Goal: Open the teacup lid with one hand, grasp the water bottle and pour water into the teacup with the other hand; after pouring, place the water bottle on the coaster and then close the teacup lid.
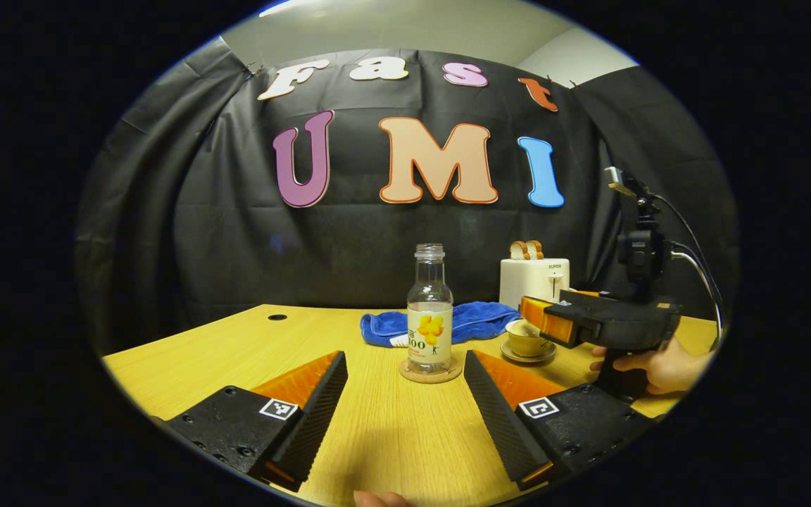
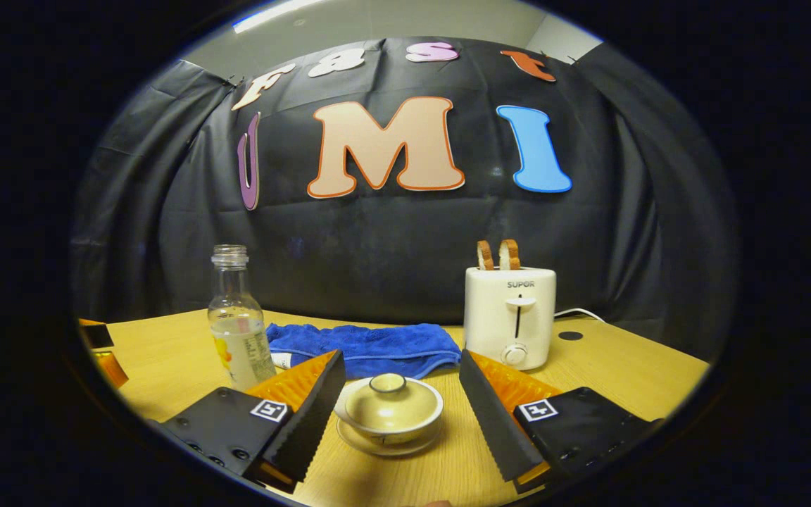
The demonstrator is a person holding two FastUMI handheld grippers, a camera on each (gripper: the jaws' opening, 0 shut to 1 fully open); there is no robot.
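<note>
Left gripper (image 1: pixel 405 384): I am holding it low over the wooden table (image 1: pixel 187 352), fingers spread wide and gripping nothing, pointing at the water bottle.
Water bottle (image 1: pixel 430 310): it is standing upright and uncapped on a round coaster (image 1: pixel 431 373), straight ahead of my left gripper and clear of both fingers.
Right gripper (image 2: pixel 402 394): I am keeping its fingers wide apart on either side of the teacup, touching neither side.
Teacup (image 2: pixel 389 412): it is sitting on its saucer (image 2: pixel 377 443) with the lid (image 2: pixel 387 401) on, to the right of the bottle.
Hand (image 1: pixel 659 366): in the left gripper view it is gripping the right gripper's handle beside the teacup.
Blue cloth (image 2: pixel 367 348): it is lying crumpled behind the teacup and bottle.
Toaster (image 2: pixel 511 317): it is standing at the back right, two bread slices (image 2: pixel 498 255) sticking up.
</note>
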